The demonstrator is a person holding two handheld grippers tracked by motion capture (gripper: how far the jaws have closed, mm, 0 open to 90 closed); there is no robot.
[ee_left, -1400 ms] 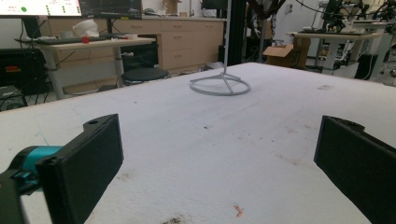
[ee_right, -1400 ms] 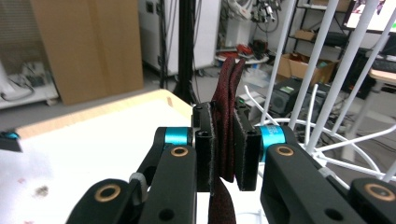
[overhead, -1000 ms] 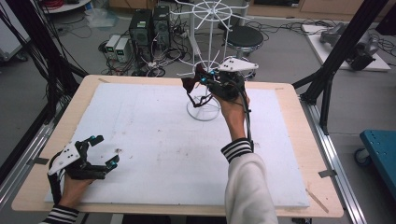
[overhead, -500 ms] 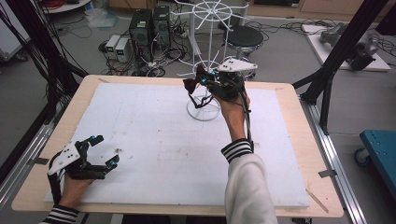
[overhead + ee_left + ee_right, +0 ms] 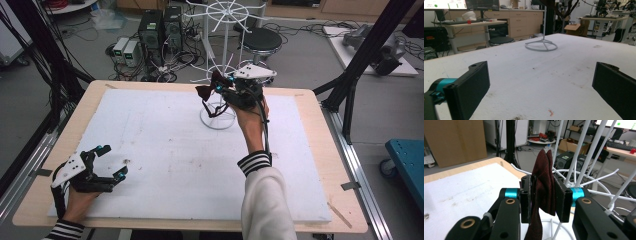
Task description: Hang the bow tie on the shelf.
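white foam sheet (image 5: 165,150): i'm looking at the largest thing here, a pale, scuffed mat that is covering nearly the whole wooden table (image 5: 320,150) and is carrying a few faint brown marks.
white wire rack (image 5: 222,60): it's standing at the far middle of the sheet on a ring base, with a thin pole and prongs spreading out at two levels; in the right gripper view the prongs are fanning out just behind my jaws.
right gripper (image 5: 216,86): i'm holding it raised over the rack's base, level with the lower prongs, its jaws pressing tight on the cloth from both sides.
left gripper (image 5: 111,161): it's resting low at the near left corner of the sheet, jaws spread wide with nothing between them; the left gripper view is showing bare sheet in the gap.
dark red cloth (image 5: 544,182): it's sitting pinched in the right jaws near its middle, a folded peak sticking up above them and a tail hanging below, close to a lower prong, though i can't tell if it's touching one.
handling: i'm judging it light, soft and limp, so it's going to sag and swing where unsupported, and it could snag on a prong tip.
where to hold: i'm thinking a pinch on a doubled fold is gripping best, leaving a loose length free to drape over a prong.
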